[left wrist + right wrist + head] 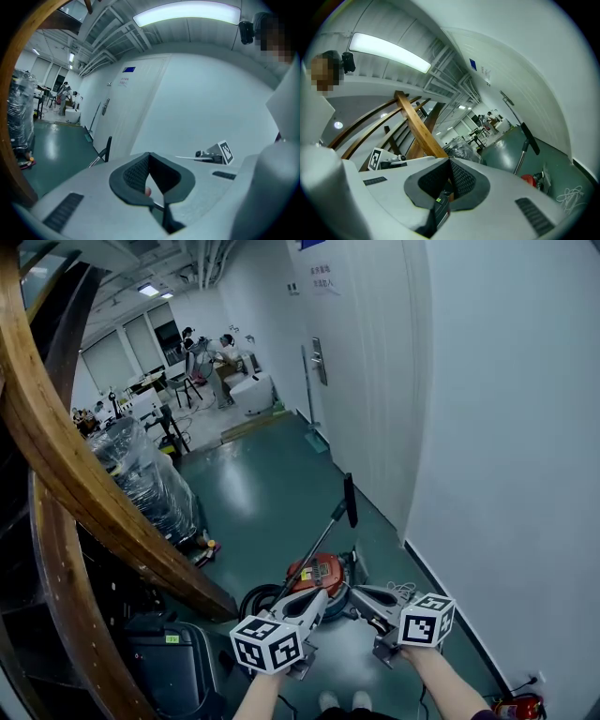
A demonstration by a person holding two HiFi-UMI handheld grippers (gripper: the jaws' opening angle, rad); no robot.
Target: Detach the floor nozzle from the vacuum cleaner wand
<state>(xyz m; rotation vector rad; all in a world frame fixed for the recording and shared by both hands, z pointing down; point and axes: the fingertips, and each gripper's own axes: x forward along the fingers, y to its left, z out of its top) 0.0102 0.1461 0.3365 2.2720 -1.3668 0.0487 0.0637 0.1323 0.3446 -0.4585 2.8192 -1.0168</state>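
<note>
My left claw (149, 155) and right claw (450, 163) are both pressed together, pinching nothing. Just beyond them the red vacuum cleaner (316, 573) sits on the floor (262, 493), its wand (323, 535) slanting up. I can't make out the floor nozzle. I'd find it first, then spread both claws.

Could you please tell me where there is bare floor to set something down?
The green floor is bare between the wrapped pallet and the white wall, beyond the wand. It is crowded around the red vacuum cleaner, with its hose and a cord by the wall.
</note>
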